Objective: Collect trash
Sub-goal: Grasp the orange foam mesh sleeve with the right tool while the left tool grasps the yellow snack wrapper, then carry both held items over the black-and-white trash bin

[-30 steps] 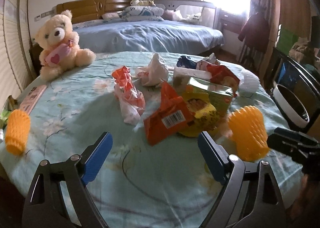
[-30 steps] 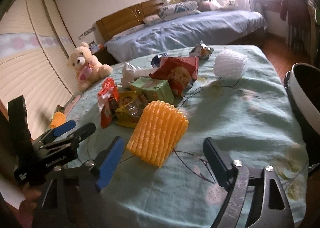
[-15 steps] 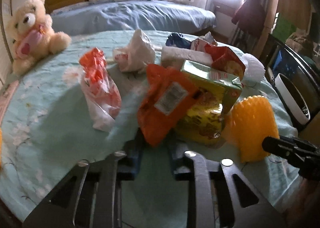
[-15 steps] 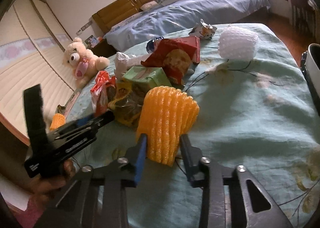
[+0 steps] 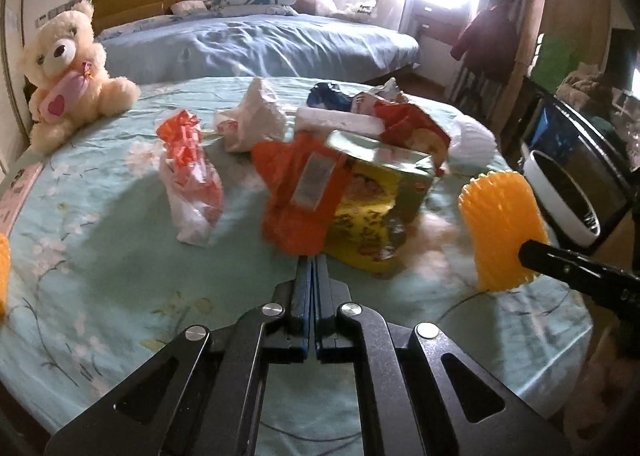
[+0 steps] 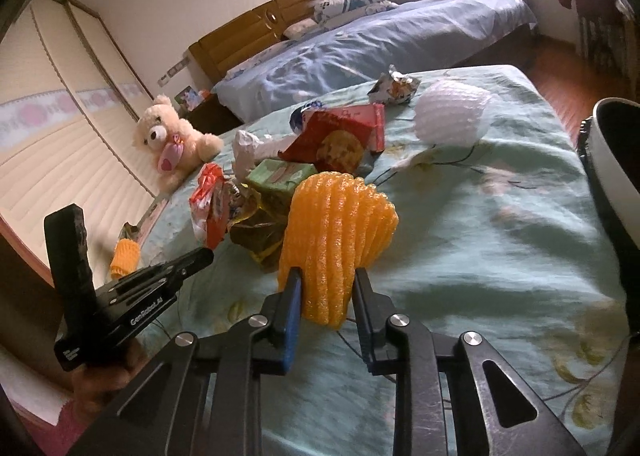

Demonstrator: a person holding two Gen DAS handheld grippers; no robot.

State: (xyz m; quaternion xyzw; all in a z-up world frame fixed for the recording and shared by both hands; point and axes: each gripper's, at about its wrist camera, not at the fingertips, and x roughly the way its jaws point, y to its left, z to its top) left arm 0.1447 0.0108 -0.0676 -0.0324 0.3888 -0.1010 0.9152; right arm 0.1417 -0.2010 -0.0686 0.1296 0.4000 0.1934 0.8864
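Note:
Trash lies heaped on a table under a mint floral cloth (image 5: 100, 256). My left gripper (image 5: 313, 262) is shut on the lower edge of an orange snack wrapper (image 5: 304, 192), which leans on a yellow-green box (image 5: 380, 192). In the right wrist view the left gripper (image 6: 206, 254) meets that wrapper (image 6: 212, 212) at its corner. My right gripper (image 6: 326, 274) has its jaws closing, with both pads pressing the sides of an upright orange foam net (image 6: 336, 216). In the left wrist view the same net (image 5: 500, 224) stands at the right.
A red-and-white plastic bag (image 5: 192, 176), a white crumpled bag (image 5: 256, 116), a red cookie pack (image 5: 416, 132) and a white foam net (image 5: 472, 140) lie behind. A teddy bear (image 5: 68, 68) sits far left. A white-rimmed bin (image 6: 612, 160) stands beyond the table's right edge.
Both grippers went from wide open to closed. The left moved forward and pinched the orange wrapper's edge. The right closed around the orange foam net.

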